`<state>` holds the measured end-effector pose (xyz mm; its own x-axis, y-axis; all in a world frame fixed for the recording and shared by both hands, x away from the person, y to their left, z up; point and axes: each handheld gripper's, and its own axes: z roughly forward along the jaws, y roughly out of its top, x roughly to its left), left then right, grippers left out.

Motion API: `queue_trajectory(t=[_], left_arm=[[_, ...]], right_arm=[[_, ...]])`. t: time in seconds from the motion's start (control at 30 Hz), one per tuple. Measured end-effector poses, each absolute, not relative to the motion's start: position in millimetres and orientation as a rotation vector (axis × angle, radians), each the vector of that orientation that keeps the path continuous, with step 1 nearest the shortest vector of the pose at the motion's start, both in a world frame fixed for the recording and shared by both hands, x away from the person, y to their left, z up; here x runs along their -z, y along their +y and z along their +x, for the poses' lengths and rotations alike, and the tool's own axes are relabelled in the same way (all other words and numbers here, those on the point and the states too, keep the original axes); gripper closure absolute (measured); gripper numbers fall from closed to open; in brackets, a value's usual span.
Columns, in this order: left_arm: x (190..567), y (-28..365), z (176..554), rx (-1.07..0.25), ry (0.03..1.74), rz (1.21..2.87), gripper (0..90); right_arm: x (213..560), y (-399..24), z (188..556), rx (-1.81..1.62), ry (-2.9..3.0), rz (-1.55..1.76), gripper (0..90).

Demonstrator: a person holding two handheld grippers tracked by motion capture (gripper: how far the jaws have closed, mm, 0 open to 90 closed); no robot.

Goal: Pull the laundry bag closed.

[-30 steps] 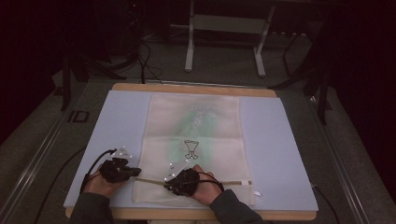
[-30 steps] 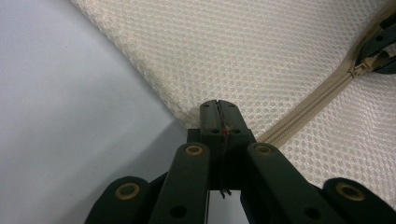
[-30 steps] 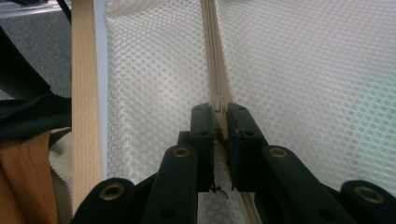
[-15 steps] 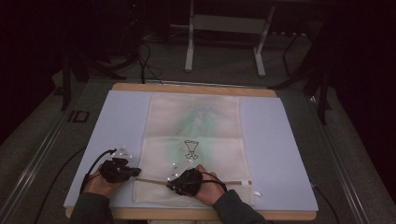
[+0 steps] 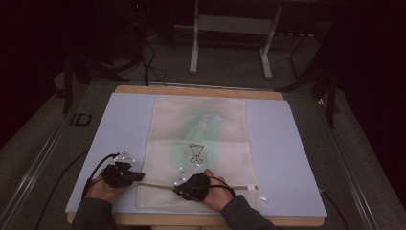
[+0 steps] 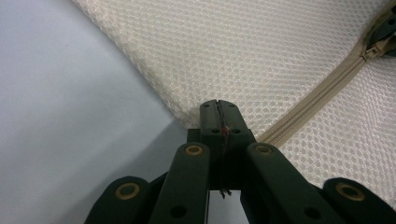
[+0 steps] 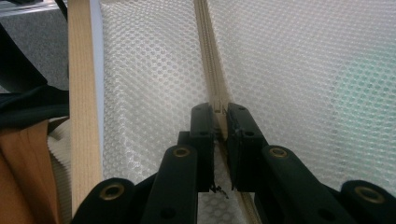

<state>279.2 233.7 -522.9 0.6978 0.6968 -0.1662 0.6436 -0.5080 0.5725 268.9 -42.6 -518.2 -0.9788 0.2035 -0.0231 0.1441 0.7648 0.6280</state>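
A cream mesh bag (image 5: 198, 143) lies flat on the pale blue mat (image 5: 124, 124), with something green showing faintly through it. Its zipper (image 5: 239, 187) runs along the near edge. My left gripper (image 5: 140, 177) is shut on the bag's near left corner (image 6: 187, 112), where the zipper tape (image 6: 317, 95) ends. My right gripper (image 5: 177, 188) points left along the zipper (image 7: 205, 46), with its jaws shut on the zipper pull (image 7: 220, 112). In the left gripper view the slider (image 6: 373, 49) sits at the top right. A hand holds each gripper at the table's near edge.
The mat covers a wooden table (image 5: 201, 89) whose near edge (image 7: 81, 93) runs close to my right gripper. A small goblet drawing (image 5: 195, 152) marks the bag's middle. A metal stand (image 5: 230, 24) and cables (image 5: 148, 62) are on the dark floor beyond.
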Motion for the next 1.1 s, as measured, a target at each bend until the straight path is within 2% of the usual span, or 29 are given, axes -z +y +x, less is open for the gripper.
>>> queue_trajectory(t=[1.1], left_arm=[[523,234,279,-0.112,1.019,2.286,90.0]], right_arm=[[511,-62,268,-0.961,2.867,0.281,82.2]])
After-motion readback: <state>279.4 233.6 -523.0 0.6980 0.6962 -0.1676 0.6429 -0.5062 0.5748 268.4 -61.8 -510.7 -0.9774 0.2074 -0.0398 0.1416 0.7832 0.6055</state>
